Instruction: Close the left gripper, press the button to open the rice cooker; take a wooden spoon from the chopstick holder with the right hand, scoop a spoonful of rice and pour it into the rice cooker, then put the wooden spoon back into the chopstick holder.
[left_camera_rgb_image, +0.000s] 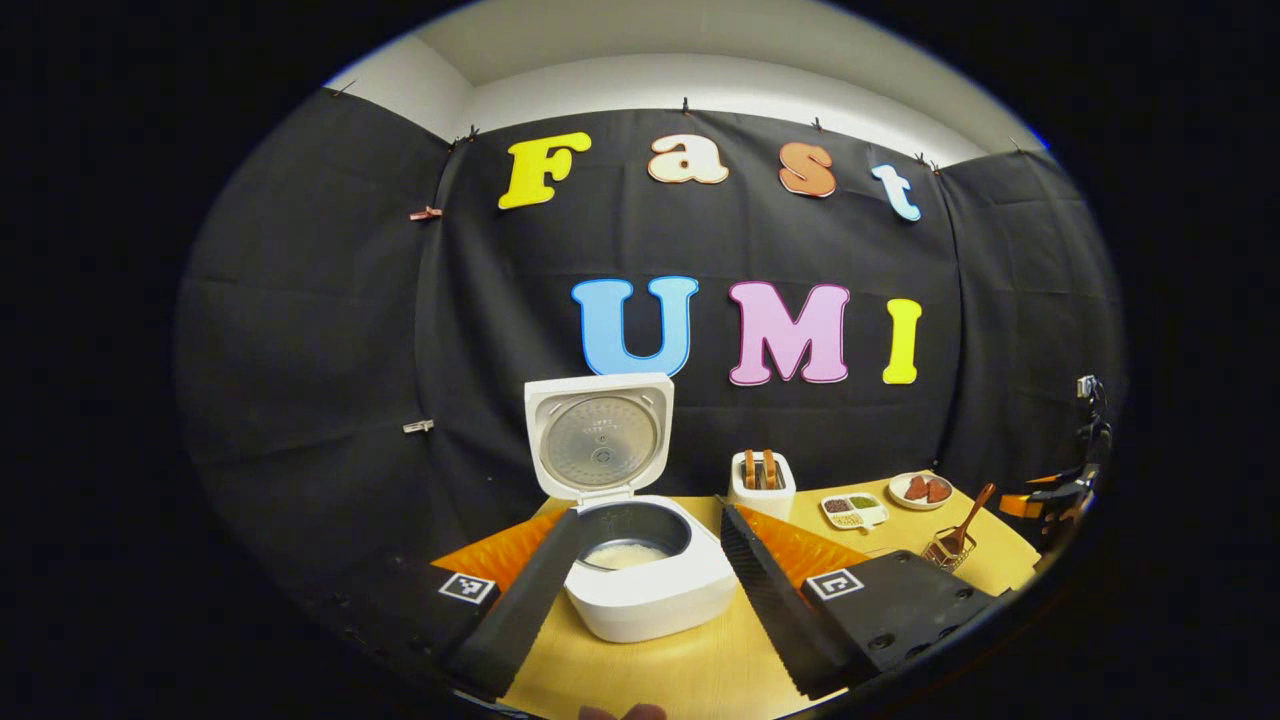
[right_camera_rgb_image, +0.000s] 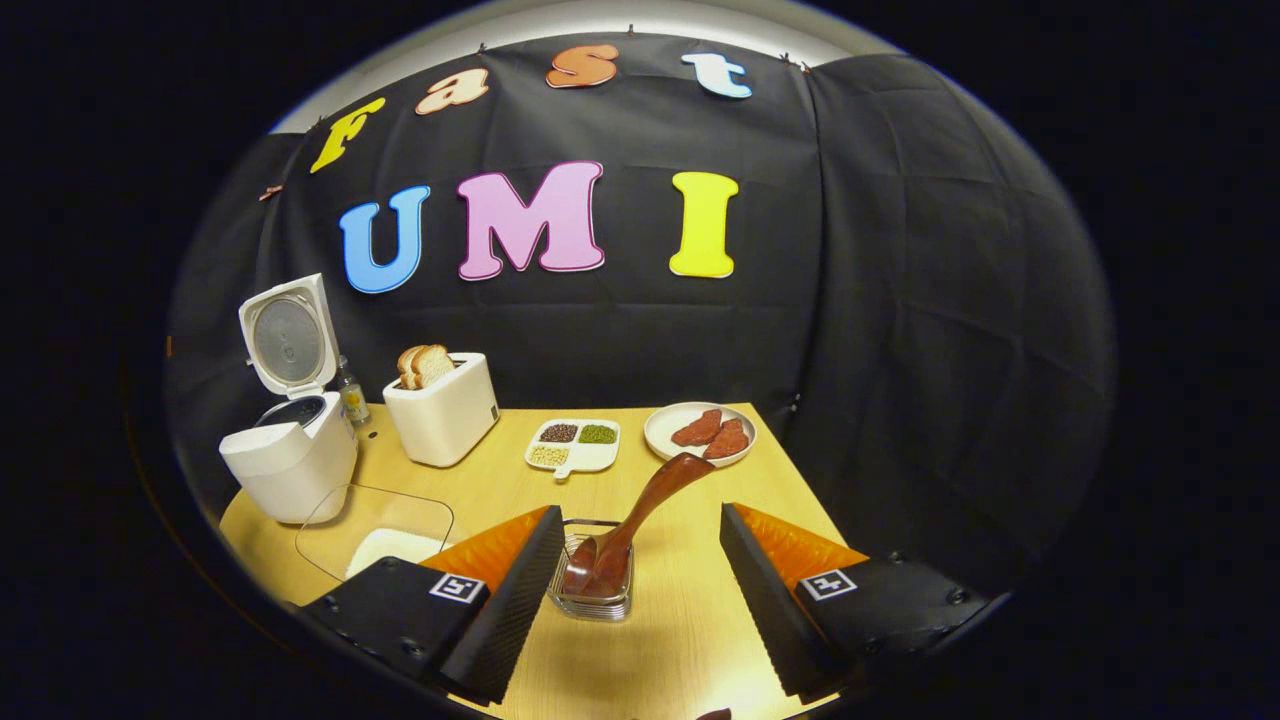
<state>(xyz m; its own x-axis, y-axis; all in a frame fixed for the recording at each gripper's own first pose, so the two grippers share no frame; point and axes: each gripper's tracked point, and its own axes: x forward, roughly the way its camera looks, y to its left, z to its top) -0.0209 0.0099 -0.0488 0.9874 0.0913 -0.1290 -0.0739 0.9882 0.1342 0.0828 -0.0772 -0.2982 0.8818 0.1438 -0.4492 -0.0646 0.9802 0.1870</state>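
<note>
A white toaster (right_camera_rgb_image: 443, 408) with bread slices stands near the table's (right_camera_rgb_image: 680, 610) back edge; beside it, a divided dish (right_camera_rgb_image: 574, 446) of beans and a plate (right_camera_rgb_image: 700, 432) of meat.

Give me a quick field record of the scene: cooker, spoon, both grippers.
cooker: white rice cooker, lid up, rice in the inner pot
spoon: brown wooden spoon leaning in the wire chopstick holder, untouched
rice supply: clear glass container with white rice, beside the cooker
left gripper: open, cooker between its fingers
right gripper: open, holder between its fingers
table: light wooden table
</note>
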